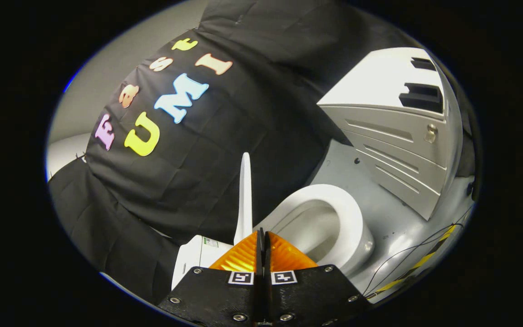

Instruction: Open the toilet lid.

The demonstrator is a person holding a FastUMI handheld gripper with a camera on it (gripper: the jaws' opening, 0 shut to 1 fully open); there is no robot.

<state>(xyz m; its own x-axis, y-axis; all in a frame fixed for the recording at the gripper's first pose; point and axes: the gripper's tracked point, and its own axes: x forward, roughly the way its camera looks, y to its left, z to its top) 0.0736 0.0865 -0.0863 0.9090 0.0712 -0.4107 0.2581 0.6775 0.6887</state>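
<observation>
The white toilet lid (245, 200) stands raised on edge, seen as a thin upright blade just beyond my fingertips. To its right the seat ring (347, 204) lies flat around the open bowl (316, 231). The white tank (195, 256) sits to the left of the lid, against the black cloth. My gripper (262, 237) is shut, its two fingers pressed together with nothing between them, their tips just short of the lid's base.
A grey cabinet (393, 150) with slatted panels and a light top stands beyond the bowl on the right. Black cables (407, 254) and a yellow-black striped strip (425, 259) run over the grey floor (379, 213) to the right of the toilet.
</observation>
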